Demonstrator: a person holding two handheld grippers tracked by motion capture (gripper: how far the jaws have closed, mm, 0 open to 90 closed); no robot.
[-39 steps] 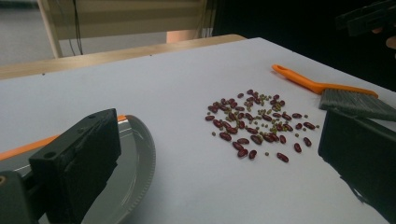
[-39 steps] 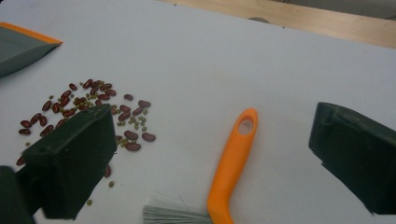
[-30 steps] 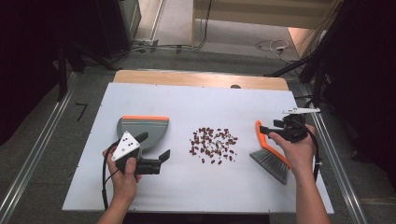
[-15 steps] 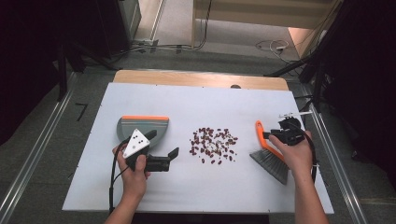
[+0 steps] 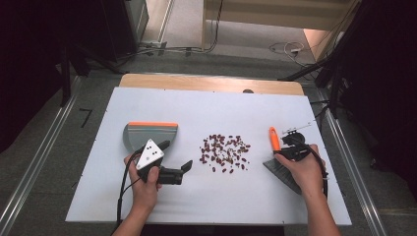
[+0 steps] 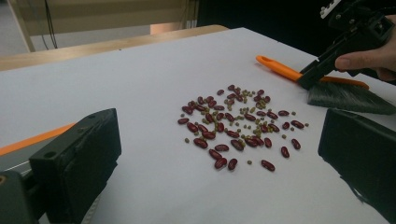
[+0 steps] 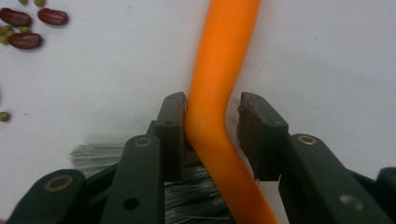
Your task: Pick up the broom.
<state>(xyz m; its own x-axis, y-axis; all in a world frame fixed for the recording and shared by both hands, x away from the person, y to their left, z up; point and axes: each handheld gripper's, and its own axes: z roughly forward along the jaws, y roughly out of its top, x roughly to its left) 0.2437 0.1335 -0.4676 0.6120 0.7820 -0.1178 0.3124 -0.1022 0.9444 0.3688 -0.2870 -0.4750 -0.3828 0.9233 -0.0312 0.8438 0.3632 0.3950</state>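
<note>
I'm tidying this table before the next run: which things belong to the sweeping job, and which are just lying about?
In the job:
orange-handled brush with grey bristles
grey plastic dustpan with orange rim
scattered red and green beans

Lying about:
loose white cable on the floor beyond the table

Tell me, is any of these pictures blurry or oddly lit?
High view: the white table is evenly lit, the surroundings dark. Left gripper view: the beans are sharp, the near fingers soft. Right gripper view: the orange brush handle is slightly soft, with little shadow.
</note>
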